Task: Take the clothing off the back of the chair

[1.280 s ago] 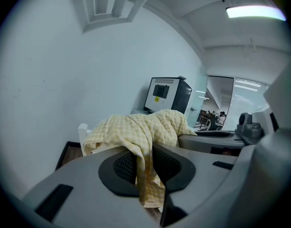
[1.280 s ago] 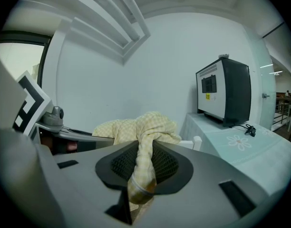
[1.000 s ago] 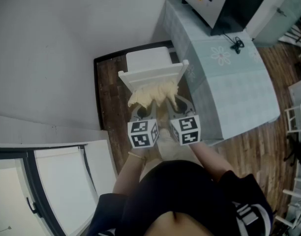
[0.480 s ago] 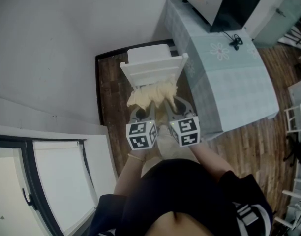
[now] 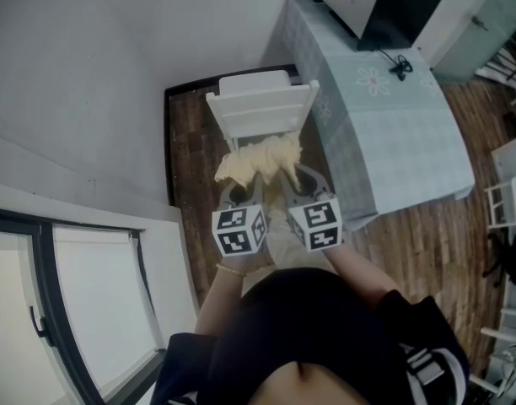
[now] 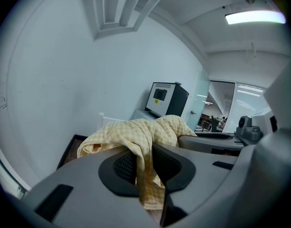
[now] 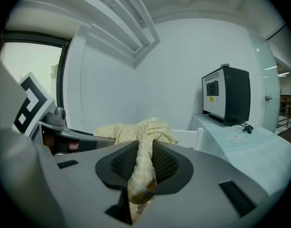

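A pale yellow checked garment [image 5: 256, 160] hangs bunched between my two grippers, just in front of the white chair [image 5: 260, 108] and clear of its backrest. My left gripper [image 5: 241, 188] is shut on the garment [image 6: 144, 165], a fold pinched between its pads. The right gripper [image 5: 298, 181] is likewise shut on the garment [image 7: 141, 167], a rolled strip of cloth drooping from its jaws. Both grippers sit side by side, held by the person's hands, pointing toward the chair.
A table with a pale green cloth [image 5: 393, 116] stands right of the chair, carrying a black-and-white box appliance [image 5: 384, 2]. A white wall [image 5: 89, 74] runs on the left, a window frame [image 5: 56, 310] at lower left. Wood floor [image 5: 427, 243] lies to the right.
Both grippers have drawn back toward the person with the garment; the cloth has come off the chair's backrest and the gap to the chair has grown.
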### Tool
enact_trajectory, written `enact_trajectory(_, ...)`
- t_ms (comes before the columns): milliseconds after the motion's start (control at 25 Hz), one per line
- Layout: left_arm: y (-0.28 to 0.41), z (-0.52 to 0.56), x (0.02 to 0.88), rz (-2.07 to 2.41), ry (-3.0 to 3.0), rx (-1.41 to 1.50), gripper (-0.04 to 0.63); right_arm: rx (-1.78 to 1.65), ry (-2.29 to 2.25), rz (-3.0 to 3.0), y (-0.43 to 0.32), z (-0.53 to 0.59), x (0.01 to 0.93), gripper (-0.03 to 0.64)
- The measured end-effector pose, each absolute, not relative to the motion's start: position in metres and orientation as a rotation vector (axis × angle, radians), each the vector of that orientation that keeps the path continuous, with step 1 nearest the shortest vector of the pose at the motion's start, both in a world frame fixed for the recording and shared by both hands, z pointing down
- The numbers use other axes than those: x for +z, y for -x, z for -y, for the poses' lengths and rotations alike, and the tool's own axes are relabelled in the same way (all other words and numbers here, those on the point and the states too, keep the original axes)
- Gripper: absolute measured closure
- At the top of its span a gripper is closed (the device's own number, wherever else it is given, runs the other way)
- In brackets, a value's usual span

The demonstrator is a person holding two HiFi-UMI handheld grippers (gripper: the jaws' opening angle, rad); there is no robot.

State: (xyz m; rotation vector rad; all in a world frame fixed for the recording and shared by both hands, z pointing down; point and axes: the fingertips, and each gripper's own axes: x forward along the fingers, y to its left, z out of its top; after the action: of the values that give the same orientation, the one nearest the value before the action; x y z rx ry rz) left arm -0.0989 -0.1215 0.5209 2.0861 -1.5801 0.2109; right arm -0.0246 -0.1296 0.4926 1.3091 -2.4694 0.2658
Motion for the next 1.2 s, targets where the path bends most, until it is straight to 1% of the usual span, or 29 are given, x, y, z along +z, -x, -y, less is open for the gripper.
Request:
enact_trajectory(640, 0.092, 0.059, 0.515, 1.586, -2.092, 0.213, 0.532, 0.262, -1.264, 2.479, 0.017, 0.063, 0.487, 0.534)
enact_trajectory(1200, 0.089, 0.024, 0.511, 1.581, -2.096, 0.218, 0.532, 0.256, -1.246, 2.506, 0.015, 0.029, 0.48, 0.534)
